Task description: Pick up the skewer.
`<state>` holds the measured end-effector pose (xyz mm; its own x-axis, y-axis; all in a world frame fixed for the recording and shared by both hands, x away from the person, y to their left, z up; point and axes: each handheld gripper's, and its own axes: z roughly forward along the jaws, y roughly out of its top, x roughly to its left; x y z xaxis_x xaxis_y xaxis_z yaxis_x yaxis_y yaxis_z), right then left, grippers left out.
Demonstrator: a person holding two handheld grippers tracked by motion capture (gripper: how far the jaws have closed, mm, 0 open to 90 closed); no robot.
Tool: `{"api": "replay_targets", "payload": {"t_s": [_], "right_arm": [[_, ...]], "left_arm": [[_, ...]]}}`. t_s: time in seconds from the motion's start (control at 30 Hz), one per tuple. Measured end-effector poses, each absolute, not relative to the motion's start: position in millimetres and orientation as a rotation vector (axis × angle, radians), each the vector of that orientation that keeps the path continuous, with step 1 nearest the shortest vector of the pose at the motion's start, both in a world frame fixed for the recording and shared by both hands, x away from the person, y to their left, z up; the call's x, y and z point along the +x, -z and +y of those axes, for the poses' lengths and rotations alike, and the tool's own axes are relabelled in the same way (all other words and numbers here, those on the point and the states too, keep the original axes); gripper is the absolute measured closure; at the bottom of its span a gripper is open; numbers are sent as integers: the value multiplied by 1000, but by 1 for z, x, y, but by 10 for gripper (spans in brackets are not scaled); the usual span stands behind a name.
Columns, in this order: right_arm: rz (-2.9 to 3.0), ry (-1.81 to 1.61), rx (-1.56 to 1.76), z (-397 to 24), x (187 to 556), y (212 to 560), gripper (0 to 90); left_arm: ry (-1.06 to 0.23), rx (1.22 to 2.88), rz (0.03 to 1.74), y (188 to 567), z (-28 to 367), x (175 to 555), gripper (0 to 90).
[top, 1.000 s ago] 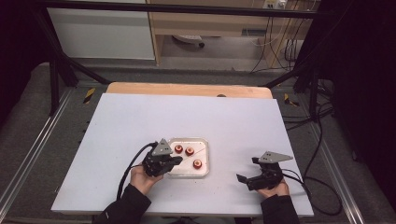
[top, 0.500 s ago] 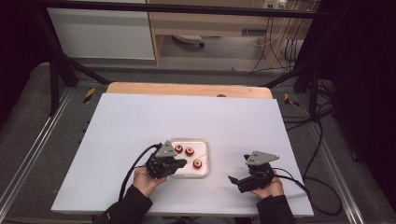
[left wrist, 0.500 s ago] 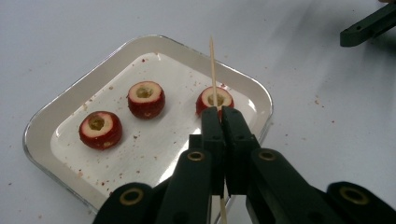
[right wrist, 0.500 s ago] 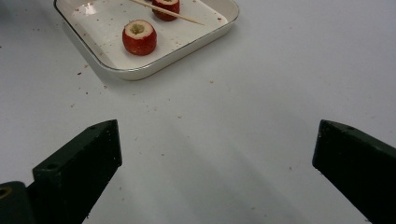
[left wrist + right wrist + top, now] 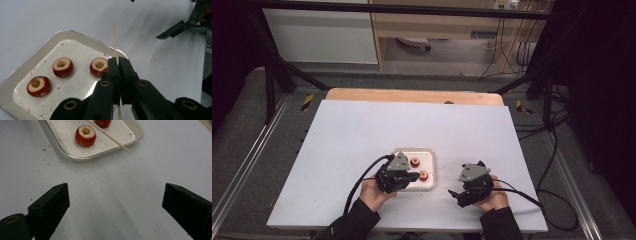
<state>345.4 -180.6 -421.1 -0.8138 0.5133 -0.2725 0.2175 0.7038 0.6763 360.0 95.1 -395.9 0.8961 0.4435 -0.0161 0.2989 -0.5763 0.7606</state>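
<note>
Landmark: shallow white rectangular tray with metal rim (image 5: 434,156), on the near middle of the white tabletop (image 5: 362,130).

Step in hand, by my read: skewering fruit. Left gripper (image 5: 117,65) is at the tray's near-left corner, jaws pressed together, pinching a thin wooden skewer (image 5: 114,37) that points out past the tray's right rim. Right gripper (image 5: 115,197) is right of the tray, apart from it, jaws spread wide with nothing between them, though they have just been closing a little.

To do it well: keep the skewer pinch firm and the stick level, bring the right gripper to the nearest fruit, grip its red sides, line the tip up with the cored centre, push straight.

3 cored red fruit halves with pale centres (image 5: 63,67) sit in a row inside the tray. Red crumbs lie in and around the tray.

Room: behind the tray, the wooden table edge (image 5: 412,95), then a light cabinet (image 5: 322,35); black frame bars; cables on the floor right of the tray.
</note>
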Motion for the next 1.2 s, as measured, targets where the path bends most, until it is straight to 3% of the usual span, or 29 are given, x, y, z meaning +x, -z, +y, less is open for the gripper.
{"api": "replay_targets", "payload": {"t_s": [0.37, 0.63, 1.2], "right_arm": [[2465, -826, 360, -166, 340, 411, 252], [2471, -720, 148, -157, 336, 410, 439], [2442, -574, -173, -150, 333, 418, 711]], "left_arm": [[-212, 2279, 461, 393, 73, 356, 885], [-196, 2301, 432, 395, 61, 354, 885], [-173, 2332, 397, 397, 51, 352, 886]]}}
